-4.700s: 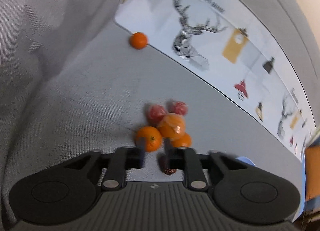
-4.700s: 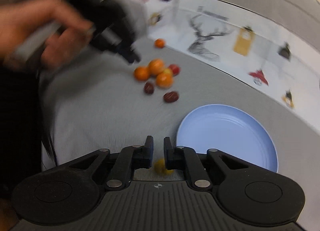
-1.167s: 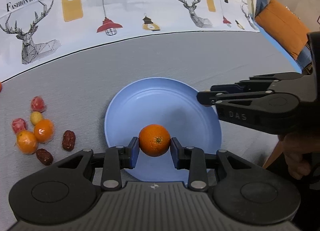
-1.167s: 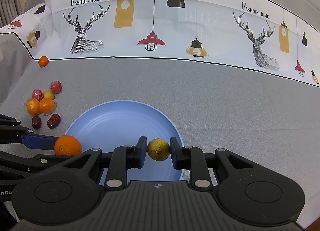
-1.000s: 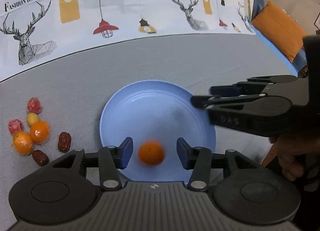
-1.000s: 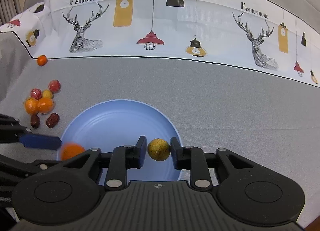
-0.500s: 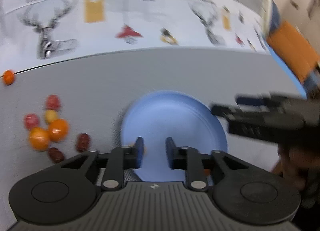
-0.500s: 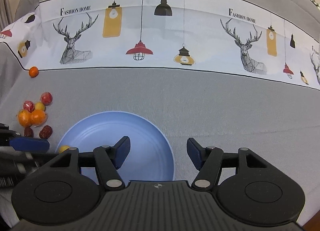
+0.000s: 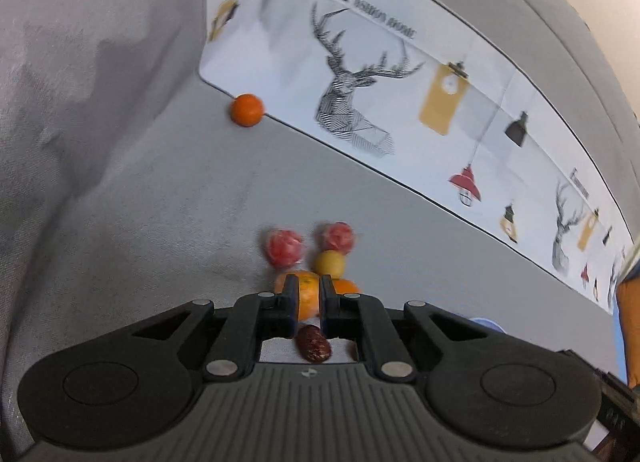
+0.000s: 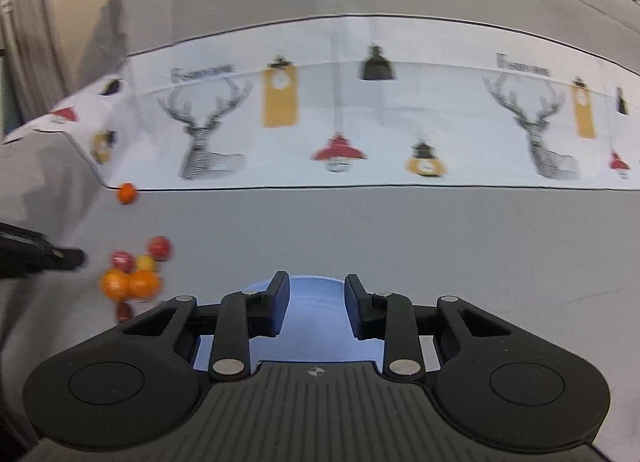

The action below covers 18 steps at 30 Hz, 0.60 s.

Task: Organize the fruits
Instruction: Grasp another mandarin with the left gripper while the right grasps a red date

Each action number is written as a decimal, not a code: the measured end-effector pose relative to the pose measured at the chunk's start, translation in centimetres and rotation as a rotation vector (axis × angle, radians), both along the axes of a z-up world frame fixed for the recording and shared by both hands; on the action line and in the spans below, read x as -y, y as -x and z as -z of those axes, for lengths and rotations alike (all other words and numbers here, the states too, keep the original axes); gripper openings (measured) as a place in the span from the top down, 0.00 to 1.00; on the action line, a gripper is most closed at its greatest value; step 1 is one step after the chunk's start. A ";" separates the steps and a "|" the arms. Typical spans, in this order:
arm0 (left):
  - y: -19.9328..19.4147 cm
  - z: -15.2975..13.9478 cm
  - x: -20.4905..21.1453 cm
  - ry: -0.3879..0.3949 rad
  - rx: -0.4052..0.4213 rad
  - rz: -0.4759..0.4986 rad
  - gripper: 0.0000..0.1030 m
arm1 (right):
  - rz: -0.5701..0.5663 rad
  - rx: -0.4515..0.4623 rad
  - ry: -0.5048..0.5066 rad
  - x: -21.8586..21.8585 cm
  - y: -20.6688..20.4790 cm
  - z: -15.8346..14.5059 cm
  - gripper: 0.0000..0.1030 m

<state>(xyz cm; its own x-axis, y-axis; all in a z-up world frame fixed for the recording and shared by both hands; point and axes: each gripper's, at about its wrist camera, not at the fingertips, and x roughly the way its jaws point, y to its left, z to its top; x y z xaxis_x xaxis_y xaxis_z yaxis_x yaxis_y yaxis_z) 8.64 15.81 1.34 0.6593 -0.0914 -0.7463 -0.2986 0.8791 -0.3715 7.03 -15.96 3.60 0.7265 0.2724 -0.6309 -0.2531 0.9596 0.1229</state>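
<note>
Even, soft indoor light, no glare; both views are motion-blurred, worst on the fruit cluster [image 10: 132,274] and printed cloth [image 10: 340,118], with strong fisheye bending at the edges

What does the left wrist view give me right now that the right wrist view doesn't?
Only the left wrist view shows the left gripper from behind, its narrow finger gap lined up with an orange in the fruit pile, though the grip itself isn't clear, plus a dark red date just below the fingers.

Only the right wrist view shows the right gripper open and empty above the blue plate.

Both show the fruit pile, the lone small orange at the printed cloth's edge, and the deer-print cloth.
</note>
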 end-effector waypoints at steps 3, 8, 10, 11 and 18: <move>-0.3 0.4 -0.6 0.033 -0.006 -0.020 0.87 | -0.096 -0.011 -0.011 -2.3 0.0 0.3 0.69; -1.3 1.4 -0.9 0.055 -0.036 -0.047 0.67 | -0.235 -0.064 0.017 -6.7 0.0 1.5 0.67; -1.5 1.7 -1.0 0.065 -0.045 -0.057 0.59 | -0.256 -0.080 0.025 -8.1 -0.3 2.1 0.66; -1.7 1.9 -1.1 0.072 -0.050 -0.060 0.58 | -0.261 -0.089 0.023 -8.7 -0.5 2.4 0.65; -2.6 2.9 -1.4 0.088 -0.084 -0.070 0.55 | -0.269 -0.157 0.047 -12.5 -2.7 4.9 0.59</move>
